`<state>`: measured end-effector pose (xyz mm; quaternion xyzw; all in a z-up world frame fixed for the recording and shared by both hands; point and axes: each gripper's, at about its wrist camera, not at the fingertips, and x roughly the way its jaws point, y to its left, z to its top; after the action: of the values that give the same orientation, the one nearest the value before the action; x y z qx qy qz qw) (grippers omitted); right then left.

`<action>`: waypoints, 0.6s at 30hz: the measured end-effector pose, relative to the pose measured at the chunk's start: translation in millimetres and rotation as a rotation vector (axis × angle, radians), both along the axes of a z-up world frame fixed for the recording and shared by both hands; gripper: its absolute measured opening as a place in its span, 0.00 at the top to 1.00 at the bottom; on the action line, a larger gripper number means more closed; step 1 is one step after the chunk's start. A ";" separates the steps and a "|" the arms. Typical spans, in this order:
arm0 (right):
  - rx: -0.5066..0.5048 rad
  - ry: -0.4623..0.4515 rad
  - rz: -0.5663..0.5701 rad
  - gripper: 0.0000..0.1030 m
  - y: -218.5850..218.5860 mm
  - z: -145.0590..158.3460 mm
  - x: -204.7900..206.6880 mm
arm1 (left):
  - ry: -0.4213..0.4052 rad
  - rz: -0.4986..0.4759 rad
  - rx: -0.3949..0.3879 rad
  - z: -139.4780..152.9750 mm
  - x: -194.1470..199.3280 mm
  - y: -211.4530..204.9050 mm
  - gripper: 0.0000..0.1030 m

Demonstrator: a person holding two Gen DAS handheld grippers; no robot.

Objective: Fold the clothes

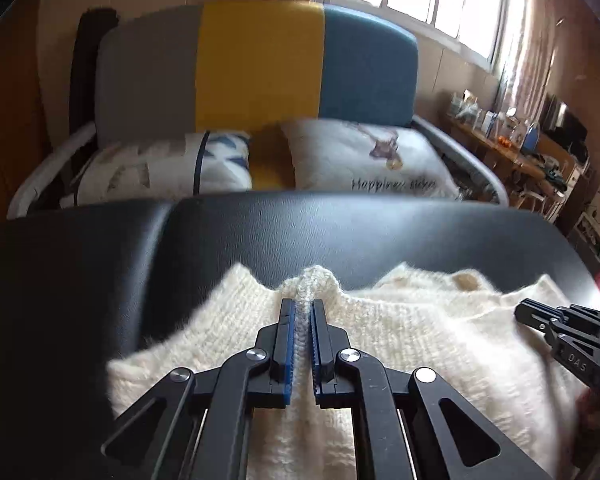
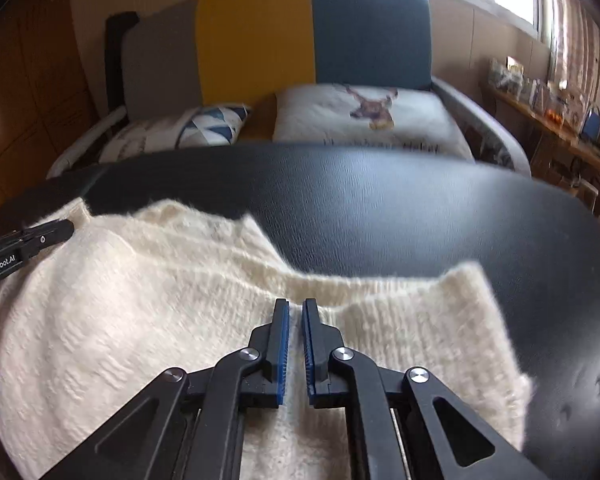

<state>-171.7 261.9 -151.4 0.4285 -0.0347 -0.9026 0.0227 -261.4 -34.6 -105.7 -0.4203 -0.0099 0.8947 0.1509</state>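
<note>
The left tool (image 1: 303, 306) is clamped on a raised ridge of the cream sweater (image 1: 400, 328), which lies on the black bench (image 1: 340, 232) under both tools. The right tool (image 2: 295, 305) pinches a fold at the sweater's far edge.

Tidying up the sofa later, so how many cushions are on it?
2: a blue-triangle cushion on the left of the sofa seat, a deer-print cushion on the right. The black table may hide others.
</note>
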 end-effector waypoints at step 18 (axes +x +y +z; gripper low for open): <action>-0.389 -0.045 0.098 0.80 46.0 18.3 112.6 | -0.043 -0.045 0.002 -6.8 82.5 -12.5 0.91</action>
<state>-59.1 307.8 -133.1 0.4371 -0.1882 -0.8670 0.1480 -178.9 -47.0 -112.6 -0.4392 -0.0047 0.8819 0.1713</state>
